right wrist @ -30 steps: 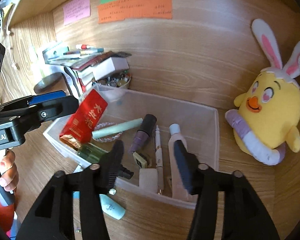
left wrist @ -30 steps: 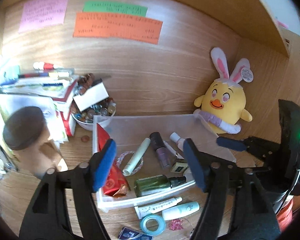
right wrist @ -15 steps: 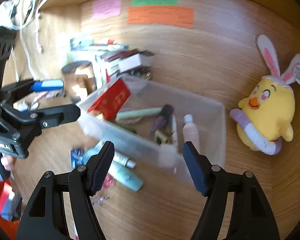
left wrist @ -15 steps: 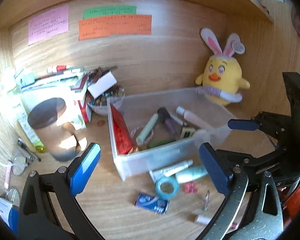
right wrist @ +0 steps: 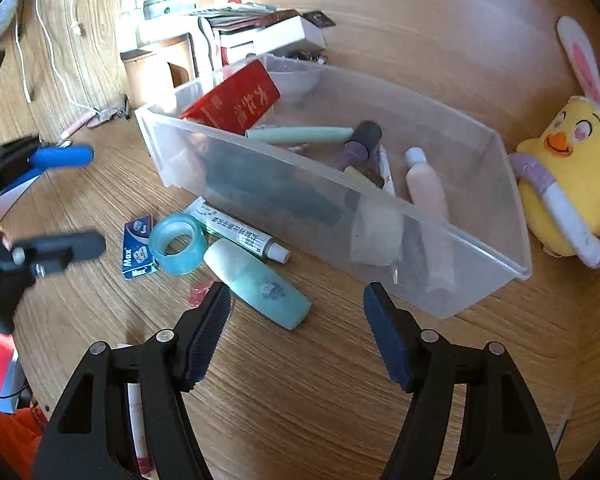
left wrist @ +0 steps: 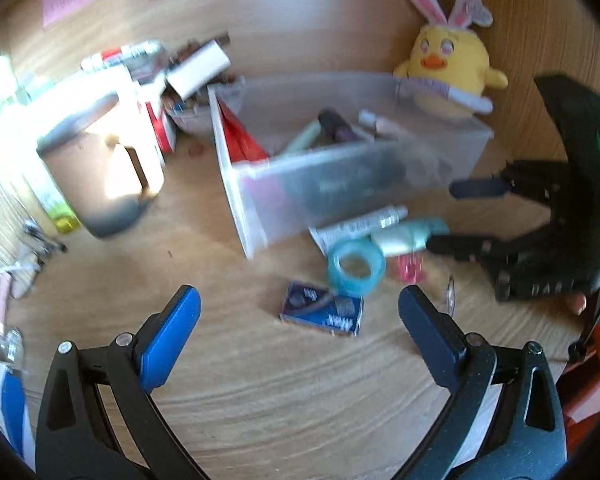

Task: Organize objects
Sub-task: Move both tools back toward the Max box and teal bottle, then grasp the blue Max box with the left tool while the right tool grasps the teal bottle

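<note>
Both tools hang over the wooden worktop (right wrist: 300, 400) with nothing held. The left gripper (left wrist: 298, 316) has its jaws wide apart above bare wood, and the right gripper (right wrist: 296, 320) likewise has its jaws spread, just short of the loose items.

A clear plastic bin (right wrist: 480, 256) sits toward the back of the worktop, close to the rear wall. Inside it lie a red packet (right wrist: 236, 100) leaning at the left end, a pale green tube (right wrist: 300, 135), a purple bottle (right wrist: 360, 146) and a pink bottle (right wrist: 424, 180).

In front of the bin, on the worktop, a white tube (right wrist: 236, 230) lies beside the bin's front wall. A teal bottle (right wrist: 256, 280) lies beside the tube, a roll of blue tape (right wrist: 178, 244) touches the tube's left end, and a blue staple box (right wrist: 138, 246) lies just left of the tape. A small pink thing (right wrist: 198, 292) lies near the bottle; it is probably a clip, though blurred.

A yellow bunny-eared plush (right wrist: 568, 168) sits at the bin's right end, in the worktop's back right corner.
</note>
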Motion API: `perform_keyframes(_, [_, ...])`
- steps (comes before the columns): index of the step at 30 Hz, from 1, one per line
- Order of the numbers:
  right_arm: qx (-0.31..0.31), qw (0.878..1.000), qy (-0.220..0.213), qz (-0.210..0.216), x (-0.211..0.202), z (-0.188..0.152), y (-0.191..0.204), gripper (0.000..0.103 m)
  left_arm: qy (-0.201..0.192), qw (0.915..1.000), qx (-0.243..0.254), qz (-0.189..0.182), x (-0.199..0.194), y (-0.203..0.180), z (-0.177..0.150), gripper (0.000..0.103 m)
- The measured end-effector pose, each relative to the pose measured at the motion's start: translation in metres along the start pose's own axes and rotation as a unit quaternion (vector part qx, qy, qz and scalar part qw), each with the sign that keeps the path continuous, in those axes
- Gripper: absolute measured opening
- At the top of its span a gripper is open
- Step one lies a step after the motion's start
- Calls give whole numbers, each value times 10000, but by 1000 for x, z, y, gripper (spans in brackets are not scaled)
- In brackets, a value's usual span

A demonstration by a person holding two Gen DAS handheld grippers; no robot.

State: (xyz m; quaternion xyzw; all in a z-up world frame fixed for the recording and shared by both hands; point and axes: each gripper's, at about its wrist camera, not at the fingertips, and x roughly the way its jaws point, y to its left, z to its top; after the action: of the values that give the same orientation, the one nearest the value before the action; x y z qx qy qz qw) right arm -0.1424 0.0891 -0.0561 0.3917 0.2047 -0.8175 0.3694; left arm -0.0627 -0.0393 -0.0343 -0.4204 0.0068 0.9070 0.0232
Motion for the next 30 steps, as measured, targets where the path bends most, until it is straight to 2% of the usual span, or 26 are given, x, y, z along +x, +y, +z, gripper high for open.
perform_keyframes(5, [-91, 9998, 156, 82, 13, 5, 3, 61, 187, 9998, 104, 17, 11, -3, -7, 100])
perform_keyframes(8, [-83, 9995, 217, 212, 19, 8, 5, 54, 183, 9998, 107, 61, 13, -2, -8, 101])
perform_keyframes(10, [-65, 9992, 243, 307, 21, 10, 5, 45, 211, 9997, 83, 30, 15, -1, -8, 101])
perform_keyframes(12, [-20, 9990, 240, 376, 21, 10, 6, 44, 260, 9996, 55, -14, 18, 1, -8, 100])
perform_keyframes(14, [-71, 9992, 202, 346, 20, 9, 8, 42, 316, 9995, 53, -47, 21, 2, -8, 100])
perform_keyframes(19, [-222, 9992, 171, 269, 12, 5, 13, 24, 370, 9992, 103, -67, 25, 0, -10, 100])
perform_keyframes(22, [-210, 9990, 218, 315, 5, -2, 12, 22, 308, 9994, 169, -56, 24, -2, -9, 100])
perform_keyframes(24, [-236, 9989, 273, 306, 3, -7, 13, 21, 277, 9993, 233, -68, 24, -4, -9, 93])
perform_keyframes(25, [-258, 9988, 297, 301, 1, -8, 13, 21, 298, 9991, 276, -88, 25, -5, -9, 83])
perform_keyframes(26, [-275, 9987, 296, 319, 0, -8, 14, 21, 360, 9988, 315, -125, 28, -6, -10, 79])
perform_keyframes(30, [-377, 9987, 167, 299, -6, -2, 20, 23, 302, 9988, 314, -230, 27, -6, -8, 63])
